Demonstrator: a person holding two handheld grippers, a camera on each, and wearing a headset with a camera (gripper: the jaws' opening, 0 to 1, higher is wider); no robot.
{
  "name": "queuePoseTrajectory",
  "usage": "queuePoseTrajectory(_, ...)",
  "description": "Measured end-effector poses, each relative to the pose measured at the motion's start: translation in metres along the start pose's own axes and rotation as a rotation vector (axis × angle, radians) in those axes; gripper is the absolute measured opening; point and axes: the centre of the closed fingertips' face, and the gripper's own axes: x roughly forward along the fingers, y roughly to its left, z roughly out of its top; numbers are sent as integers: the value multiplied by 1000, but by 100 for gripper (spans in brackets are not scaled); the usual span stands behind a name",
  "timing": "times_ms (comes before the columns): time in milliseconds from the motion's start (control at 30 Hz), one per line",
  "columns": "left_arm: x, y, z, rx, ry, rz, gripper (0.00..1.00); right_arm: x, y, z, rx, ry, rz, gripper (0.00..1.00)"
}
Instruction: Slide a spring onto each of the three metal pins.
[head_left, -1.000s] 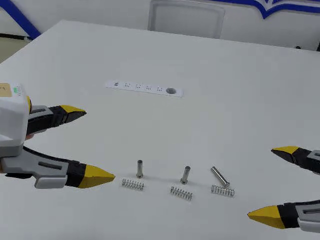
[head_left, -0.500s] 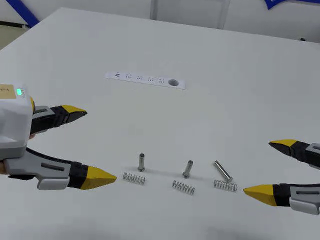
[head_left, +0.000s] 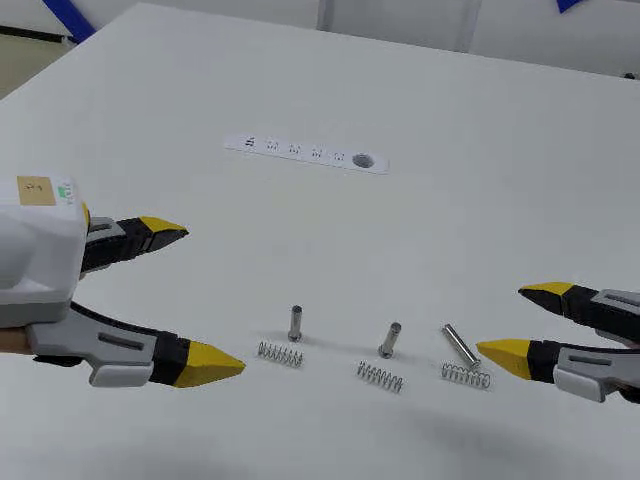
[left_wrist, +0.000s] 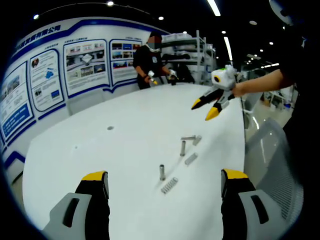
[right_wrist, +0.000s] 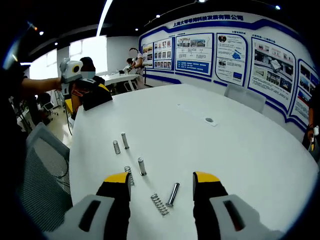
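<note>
No spring is threaded yet. The left pin (head_left: 296, 322) and middle pin (head_left: 390, 340) stand upright on the white surface (head_left: 420, 230), while the right pin (head_left: 460, 345) lies flat. Each has its spring lying just in front: the left spring (head_left: 280, 354), middle spring (head_left: 380, 377) and right spring (head_left: 466, 376). The right gripper (head_left: 501, 320) hovers just beside the right pin and spring, its fingers parted and empty. The left gripper (head_left: 212, 298) hangs near the left spring, fingers spread wide and likewise holding nothing. The step in hand looks like a first pick at the right end. The spring is thin and will likely roll or squash, so the fingers should straddle it squarely and pinch lightly across its middle. The lying pin probably needs the other gripper to hold it by one end, leaving the other end free. Spring and pin should be lined up along one axis before sliding.
</note>
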Motion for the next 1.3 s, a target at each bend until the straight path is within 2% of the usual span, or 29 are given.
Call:
queuePoseTrajectory(200, 2, 0, -3, -9, 6, -3, 94, 18, -7, -12, 40, 39, -10, 44)
queuePoseTrajectory(367, 5, -3, -7, -15, 14, -9, 94, 30, -14, -24, 46, 88, -30, 39)
queuePoseTrajectory(600, 8, -5, -11, -25, 22, -12, 94, 44, -19, -38, 79, 131, -44, 33)
queuePoseTrajectory(767, 10, -6, -14, -37, 26, -13, 94, 57, -25, -52, 104, 181, -61, 30)
queuePoseTrajectory(833, 10, -5, -14, -45, 26, -10, 94, 62, -34, -59, 96, 208, -106, 29)
queuePoseTrajectory(933, 12, -5, -14, -50, 25, -6, 93, 69, -42, -66, 108, 230, -133, 28)
queuePoseTrajectory(1033, 13, -4, -13, -54, 21, -5, 93, 75, -41, -69, 123, 245, -127, 26)
queuePoseTrajectory(1167, 15, -2, -15, -56, 27, -2, 92, 79, -37, -74, 84, 282, -113, 24)
queuePoseTrajectory(1300, 16, -3, -17, -65, 28, -4, 92, 82, -36, -85, 118, 315, -100, 21)
